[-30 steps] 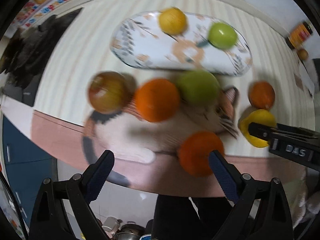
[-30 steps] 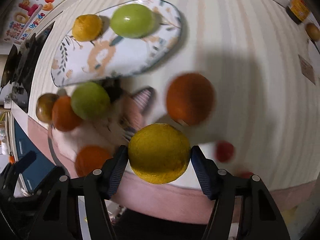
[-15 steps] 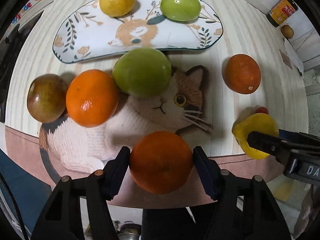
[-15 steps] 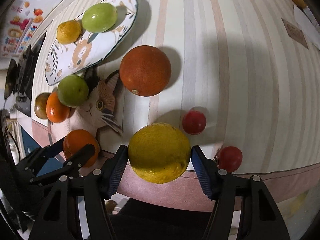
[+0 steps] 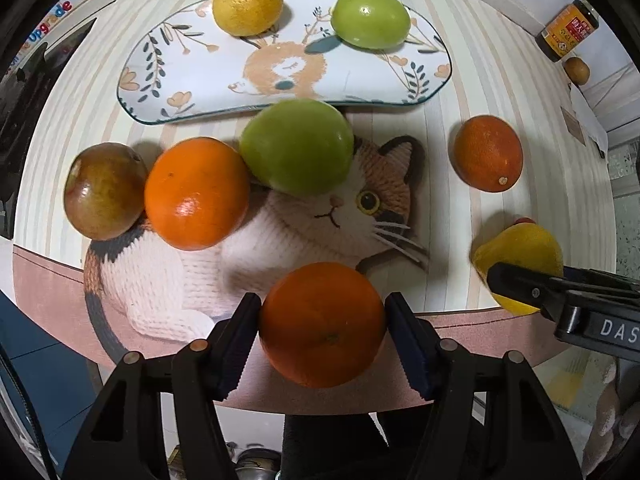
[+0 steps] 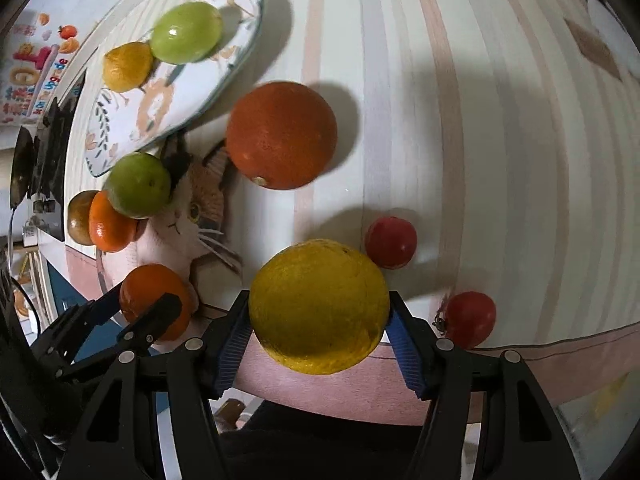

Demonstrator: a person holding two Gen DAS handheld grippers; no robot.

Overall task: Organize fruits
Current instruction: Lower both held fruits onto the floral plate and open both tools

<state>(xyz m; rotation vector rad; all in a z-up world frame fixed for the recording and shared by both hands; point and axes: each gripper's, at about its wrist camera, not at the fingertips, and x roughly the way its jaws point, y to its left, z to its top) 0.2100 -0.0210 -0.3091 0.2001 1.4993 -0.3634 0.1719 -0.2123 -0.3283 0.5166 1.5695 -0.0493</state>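
Observation:
My left gripper (image 5: 322, 312) is shut on an orange (image 5: 322, 332) at the table's near edge, both pads pressed to its sides. The right gripper (image 6: 319, 300) is shut on a yellow citrus fruit (image 6: 318, 306) just to the right, near two red tomatoes (image 6: 391, 242). A flowered oval plate (image 5: 200, 80) at the back holds a small yellow citrus (image 5: 247, 5) and a green fruit (image 5: 370, 18). Loose on the cloth lie a green fruit (image 5: 297, 146), an orange (image 5: 196, 194), a brown-green fruit (image 5: 105, 190) and a dark orange (image 5: 488, 153).
The striped tablecloth carries a cat picture (image 5: 360, 200) under the loose fruit. A brown jar (image 5: 568, 30) and a small round fruit (image 5: 577, 70) stand at the far right. The table's pink front edge (image 5: 60, 272) runs just beneath both grippers.
My left gripper, wide open around the orange a second ago, has closed onto it and sunk a little toward the table. The right gripper kept hold of the yellow fruit while shifting.

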